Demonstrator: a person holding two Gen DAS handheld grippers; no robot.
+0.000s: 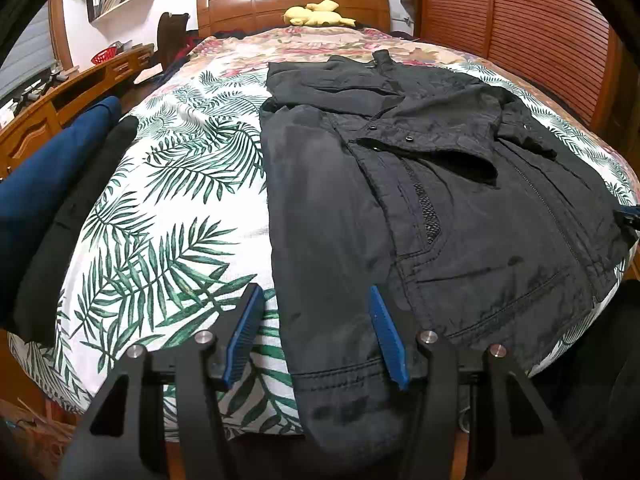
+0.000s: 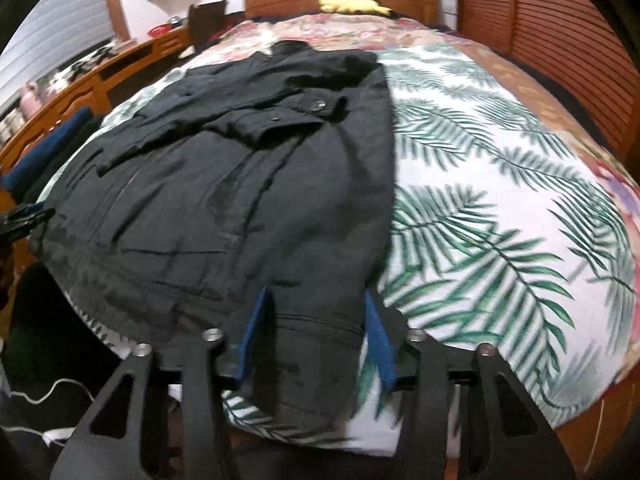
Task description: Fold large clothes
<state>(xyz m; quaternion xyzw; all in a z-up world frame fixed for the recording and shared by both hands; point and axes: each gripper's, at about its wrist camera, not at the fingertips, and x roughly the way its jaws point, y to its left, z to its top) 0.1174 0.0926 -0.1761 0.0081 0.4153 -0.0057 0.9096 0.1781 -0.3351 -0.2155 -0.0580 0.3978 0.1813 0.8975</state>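
fingers of both grippers, left gripper (image 1: 316, 332) and right gripper (image 2: 316, 336), spread wide, gripping nothing; black jacket (image 1: 420, 200) ahead between them, folded clothes (image 1: 52, 200) far left, yellow toy (image 1: 318, 14) beyond.

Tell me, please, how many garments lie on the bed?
3: black jacket spread mid-bed, a black garment and blue garment at the left edge. Others may be hidden.

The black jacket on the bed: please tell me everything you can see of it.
The black jacket lies flat on the leaf-print bedspread, collar toward the headboard. The fabric looks thin, matte and creased. Both sleeves are folded across its chest; snap buttons, a zipper, a mesh patch and stitched pocket seams show. Its hem hangs over the bed's near edge, between each open gripper's fingers.
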